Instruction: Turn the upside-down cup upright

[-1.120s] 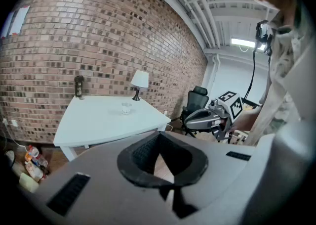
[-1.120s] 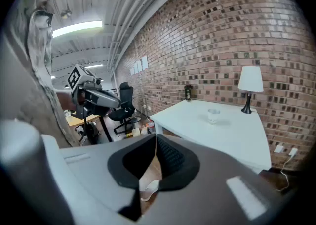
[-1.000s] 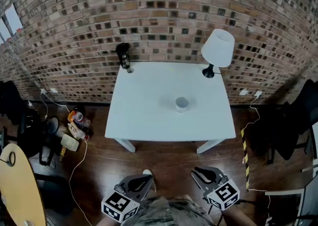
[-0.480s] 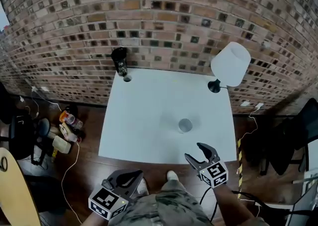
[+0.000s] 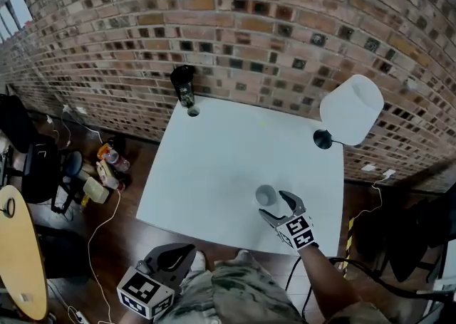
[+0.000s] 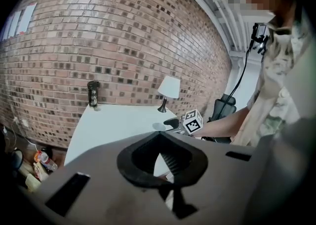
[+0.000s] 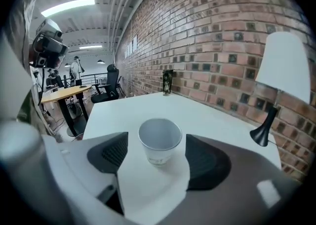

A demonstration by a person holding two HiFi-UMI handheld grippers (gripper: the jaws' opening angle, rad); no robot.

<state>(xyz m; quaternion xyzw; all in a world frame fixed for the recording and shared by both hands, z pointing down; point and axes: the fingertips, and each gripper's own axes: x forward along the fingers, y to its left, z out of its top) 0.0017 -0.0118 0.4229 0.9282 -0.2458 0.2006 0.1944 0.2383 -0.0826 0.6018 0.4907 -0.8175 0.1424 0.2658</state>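
A white paper cup (image 5: 266, 195) stands near the front right of the white table (image 5: 214, 159). In the right gripper view the cup (image 7: 159, 140) shows a rimmed round top face, wider than its foot; I cannot tell whether that face is its mouth or its base. My right gripper (image 5: 275, 204) reaches over the table's front edge, and its jaws are opening with the cup between them, pads clear of its sides (image 7: 158, 158). My left gripper (image 5: 189, 248) hangs off the table near my body, shut and empty (image 6: 159, 134).
A white-shaded lamp (image 5: 349, 110) on a black base stands at the table's back right corner. A dark bottle (image 5: 184, 84) stands at the back left corner. Behind is a brick wall. Bottles and cables (image 5: 103, 173) litter the floor left of the table.
My right gripper went forward and down from over the floor to the table, and its jaws spread around the cup. The left gripper stayed low by my body.
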